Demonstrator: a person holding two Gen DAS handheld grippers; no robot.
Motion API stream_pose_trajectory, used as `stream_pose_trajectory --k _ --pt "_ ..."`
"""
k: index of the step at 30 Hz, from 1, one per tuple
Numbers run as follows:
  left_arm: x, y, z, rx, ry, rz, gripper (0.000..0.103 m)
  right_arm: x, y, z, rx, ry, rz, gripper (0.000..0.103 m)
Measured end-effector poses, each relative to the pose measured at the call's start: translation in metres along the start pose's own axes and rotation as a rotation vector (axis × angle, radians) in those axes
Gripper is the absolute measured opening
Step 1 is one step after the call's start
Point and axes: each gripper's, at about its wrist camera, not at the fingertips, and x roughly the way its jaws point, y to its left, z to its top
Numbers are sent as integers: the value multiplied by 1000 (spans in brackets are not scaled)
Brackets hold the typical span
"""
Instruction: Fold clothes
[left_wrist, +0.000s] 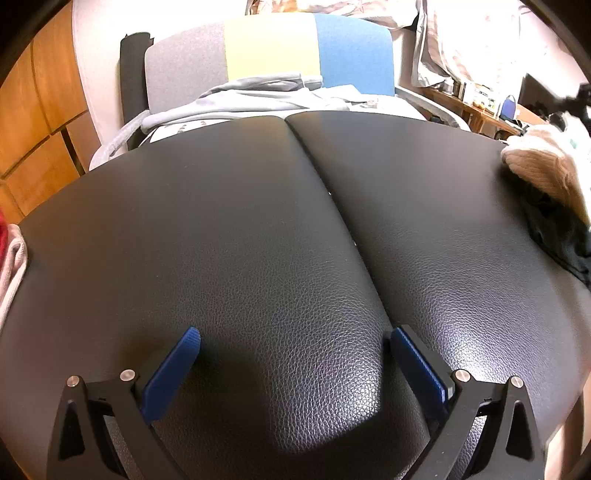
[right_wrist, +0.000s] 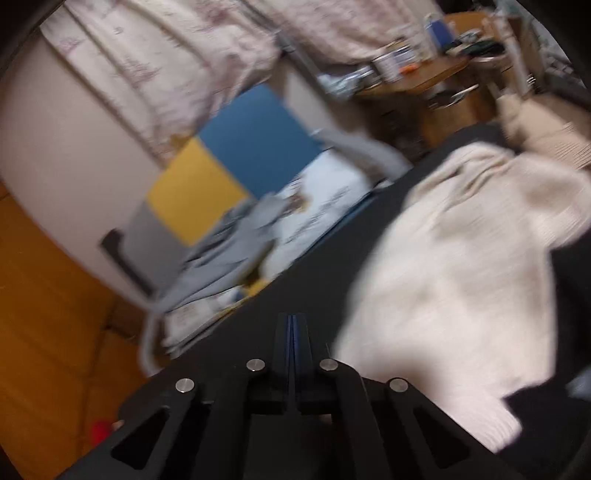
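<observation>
A cream knit sweater (left_wrist: 546, 173) lies crumpled at the right edge of the black padded table (left_wrist: 221, 221), on top of a black garment (left_wrist: 554, 236). My left gripper (left_wrist: 295, 332) hangs open over the bare near part of the table, with nothing between its blue pads. The right wrist view is blurred and tilted. In it my right gripper (right_wrist: 293, 319) is shut, its jaws pressed together with nothing seen between them. The cream sweater (right_wrist: 461, 266) lies just to its right on the table (right_wrist: 295, 291).
Behind the table a grey garment (left_wrist: 251, 96) lies in front of a grey, yellow and blue panel (left_wrist: 273, 48). Wooden cabinets (left_wrist: 37, 129) stand at the left, a cluttered desk (left_wrist: 480, 107) at the back right. A pale cloth (left_wrist: 11, 266) hangs at the table's left edge.
</observation>
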Motion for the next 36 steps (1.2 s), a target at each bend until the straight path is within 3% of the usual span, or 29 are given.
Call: stream_pose_trajectory --k 2,4,5,6,10,12,14,17,23,24,25,27,28,35,36 --pt "0 0 2 3 11 1 103 8 24 -17 -80 24 -4 0" --pt "0 0 2 7 13 -8 103 11 35 -27 -126 7 -62 0" --pt "0 0 1 9 10 -13 103 12 38 -32 -139 -9 -100 7" --pt "-1 1 0 11 7 -18 103 12 37 -34 -148 -22 -153 28" --pt "-2 2 1 16 11 -22 103 14 6 -27 -184 -57 -429 43" --pt "-2 1 3 15 24 -18 103 14 -13 -20 -172 -56 -499 69" --pt "-1 -1 7 12 37 -12 103 13 -34 -12 -144 -47 -543 80" --pt "0 -4 9 19 37 -13 103 20 -63 -1 -93 -24 -594 81" --pt "2 -11 8 58 32 -2 103 45 -107 2 6 77 -542 79" --pt "2 -11 8 55 30 -4 103 45 -106 3 -2 74 -531 72" --pt "2 -11 7 54 28 -5 103 44 -104 3 -8 74 -513 51" --pt "2 -11 7 55 27 -3 103 42 -98 3 -16 67 -495 20" --pt "3 -11 7 56 31 -3 103 40 -93 4 -17 59 -480 17" --pt "-2 -4 18 13 58 -44 103 7 -27 5 -83 -71 -344 15" --pt "-2 -3 18 5 61 -44 103 5 -21 5 -86 -78 -347 21"
